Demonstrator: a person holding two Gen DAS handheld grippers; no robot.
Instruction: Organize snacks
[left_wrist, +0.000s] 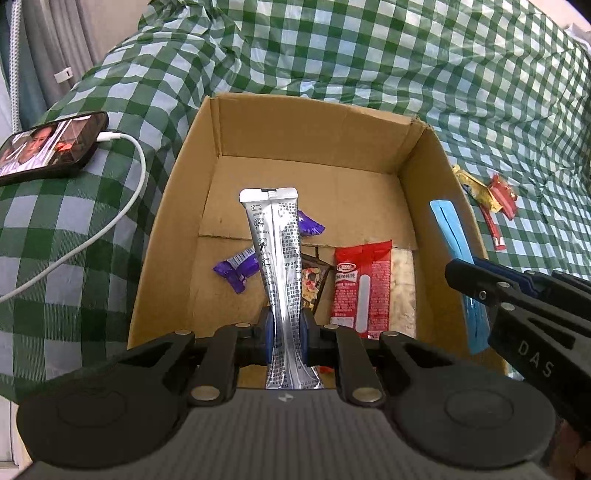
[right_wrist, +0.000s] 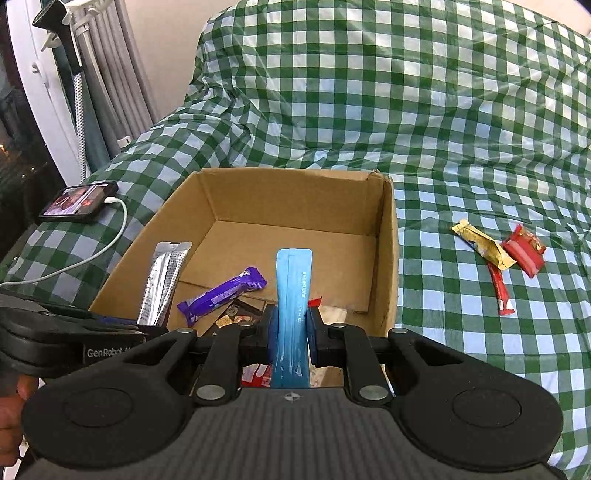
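The silver sachet (left_wrist: 279, 266) is clamped in the left gripper (left_wrist: 284, 332) above the open cardboard box (left_wrist: 314, 125). The blue sachet (right_wrist: 293, 295) is clamped in the right gripper (right_wrist: 291, 332), also over the box. Both jaws are narrow and pinch only the lower end of each thin packet, so I think a packet could bend or slip out and fall on the box rim or outside. The two grippers are close and may bump. Three snacks (right_wrist: 498, 254) lie apart on the green checked cloth (right_wrist: 443, 110). A phone (left_wrist: 48, 144) with a white cable (left_wrist: 122, 206) lies beside the box
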